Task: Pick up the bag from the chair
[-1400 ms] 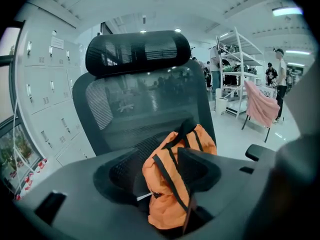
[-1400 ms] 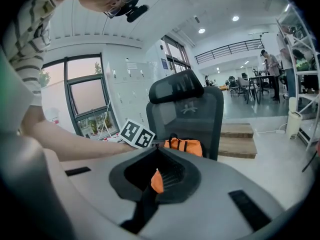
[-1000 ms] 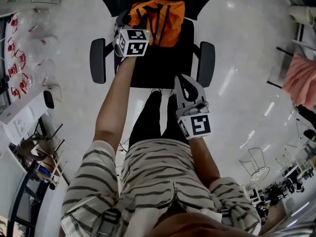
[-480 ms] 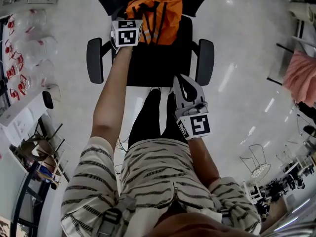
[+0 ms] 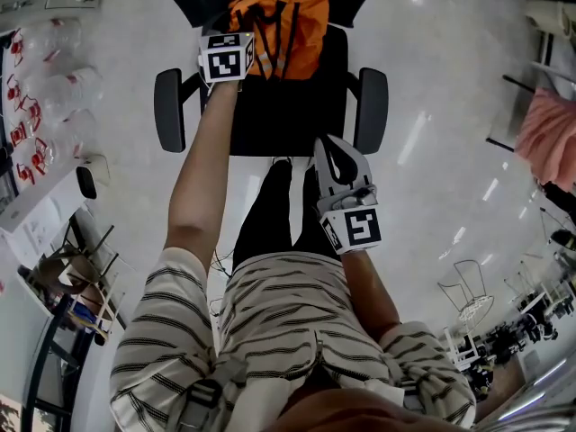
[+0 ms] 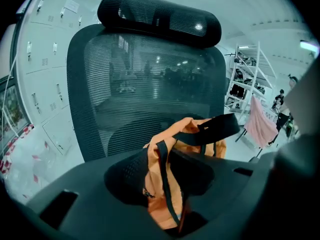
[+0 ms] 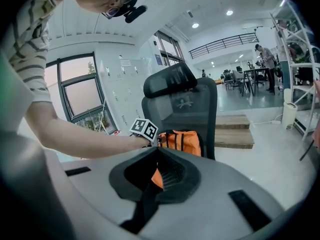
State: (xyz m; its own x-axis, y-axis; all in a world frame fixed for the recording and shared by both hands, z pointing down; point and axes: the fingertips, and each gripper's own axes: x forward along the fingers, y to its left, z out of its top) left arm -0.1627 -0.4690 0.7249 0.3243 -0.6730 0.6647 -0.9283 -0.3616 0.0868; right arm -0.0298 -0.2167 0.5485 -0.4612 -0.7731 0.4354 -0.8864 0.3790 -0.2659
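An orange bag [image 5: 279, 32] with black straps sits at the back of the black office chair's seat [image 5: 279, 120], against the mesh backrest [image 6: 150, 79]. My left gripper [image 5: 228, 45] is stretched out to the bag's left edge. In the left gripper view the orange bag [image 6: 192, 144] and one black strap [image 6: 167, 189] show in the gap between the parted jaws of the left gripper [image 6: 162, 166]. My right gripper [image 5: 335, 156] hangs back over the seat's front edge, jaws together, holding nothing. The right gripper view shows the bag [image 7: 181, 140] well ahead of it.
The chair's armrests [image 5: 167, 111] [image 5: 372, 111] flank the seat. The person's legs stand close to its front. A pink cloth [image 5: 551, 147] hangs on a rack at the right. Lockers and bagged items [image 5: 40, 88] line the left. Glossy white floor lies all round.
My left gripper has moved forward along the chair's left side to the bag's edge. The right gripper has stayed put.
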